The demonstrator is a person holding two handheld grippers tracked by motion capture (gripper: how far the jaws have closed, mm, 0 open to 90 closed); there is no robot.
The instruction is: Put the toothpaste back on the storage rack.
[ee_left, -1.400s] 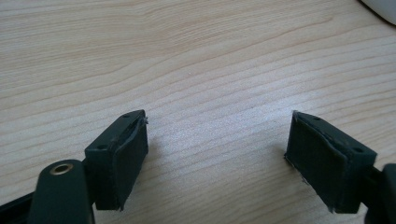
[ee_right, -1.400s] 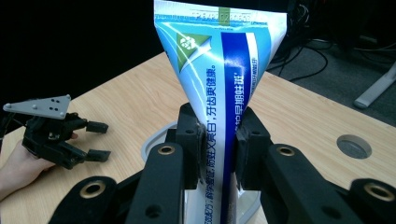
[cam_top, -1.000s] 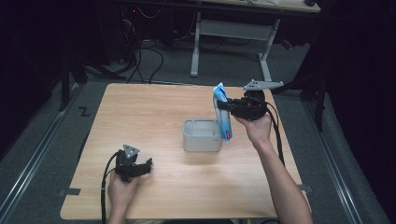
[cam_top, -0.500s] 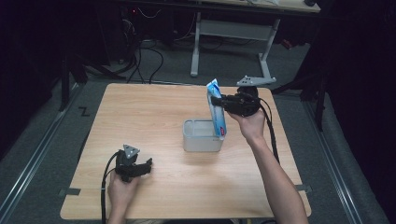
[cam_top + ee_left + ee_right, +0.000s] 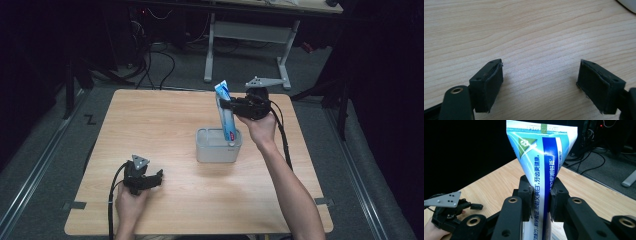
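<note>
1. Gripping a blue-and-white toothpaste tube around its middle, the right gripper is holding it nearly upright over the far right part of the table; in the right gripper view the jaws are pressing on both sides of the tube, with its flat crimped end pointing up.

2. The tube's lower end is dipping into the grey open container that is standing near the middle of the table, at the container's right side. Whether the cap end is touching the bottom is hidden by the wall.

3. The left gripper is resting on the near left part of the table, well apart from the container. In the left gripper view its pads are standing wide apart over bare wood, holding nothing.

4. Judging from this, the work of standing the tube in the container is well along: the tube is picked up, carried and partly lowered in.

5. What is left seems to be lowering it until it is resting inside, then opening the jaws and drawing the right gripper away without tipping the tube or dragging the container.
</note>
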